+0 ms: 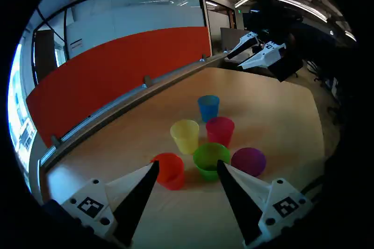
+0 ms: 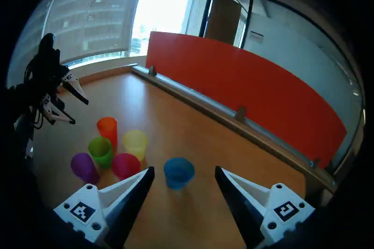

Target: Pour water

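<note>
Several plastic cups stand upright in a cluster on a wooden table point(image 1: 280, 109). In the left gripper view my left gripper point(image 1: 188, 167) is open, just short of the green cup point(image 1: 210, 160) and the orange cup point(image 1: 169, 169). Behind them stand the yellow cup point(image 1: 185, 135), pink cup point(image 1: 219, 130), purple cup point(image 1: 248, 161) and blue cup point(image 1: 208, 107). The right gripper point(image 1: 255, 53) hovers open at the far table edge. In the right gripper view my right gripper point(image 2: 183, 172) is open around the near side of the blue cup point(image 2: 178, 172); the left gripper point(image 2: 70, 97) shows beyond the orange cup point(image 2: 107, 130).
An orange partition panel point(image 1: 117, 71) with a metal rail runs along one table edge. Glass walls and a bright window point(image 2: 159, 10) lie behind. Bare tabletop point(image 2: 196, 127) spreads around the cups.
</note>
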Demonstrator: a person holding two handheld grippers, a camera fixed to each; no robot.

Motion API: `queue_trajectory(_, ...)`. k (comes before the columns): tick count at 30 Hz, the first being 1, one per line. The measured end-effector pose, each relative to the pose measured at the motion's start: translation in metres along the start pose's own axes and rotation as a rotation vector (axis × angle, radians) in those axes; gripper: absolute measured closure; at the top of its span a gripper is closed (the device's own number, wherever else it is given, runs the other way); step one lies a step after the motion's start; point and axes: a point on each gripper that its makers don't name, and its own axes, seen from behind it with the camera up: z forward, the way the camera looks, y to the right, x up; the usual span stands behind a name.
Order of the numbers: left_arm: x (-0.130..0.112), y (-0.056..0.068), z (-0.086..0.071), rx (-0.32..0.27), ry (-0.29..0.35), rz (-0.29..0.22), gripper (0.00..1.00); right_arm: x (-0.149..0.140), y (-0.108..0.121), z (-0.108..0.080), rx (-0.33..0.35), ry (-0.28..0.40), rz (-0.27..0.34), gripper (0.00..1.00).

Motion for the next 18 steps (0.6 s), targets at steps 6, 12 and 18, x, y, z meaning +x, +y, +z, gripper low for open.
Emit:
queue_trajectory(6,-0.012,0.007,0.008,-0.023,-0.026,0.005,0.09,-0.003,-0.003,0.007,0.009,-0.004,0.005,0.00)
queue_trajectory(12,-0.021,0.015,0.019,-0.045,-0.047,0.016,0.09,-0.009,-0.004,0.013,0.015,-0.016,0.006,0.00)
queue_trajectory(18,-0.032,0.023,0.030,-0.065,-0.071,0.021,0.09,-0.012,-0.003,0.017,0.016,-0.021,0.006,0.00)
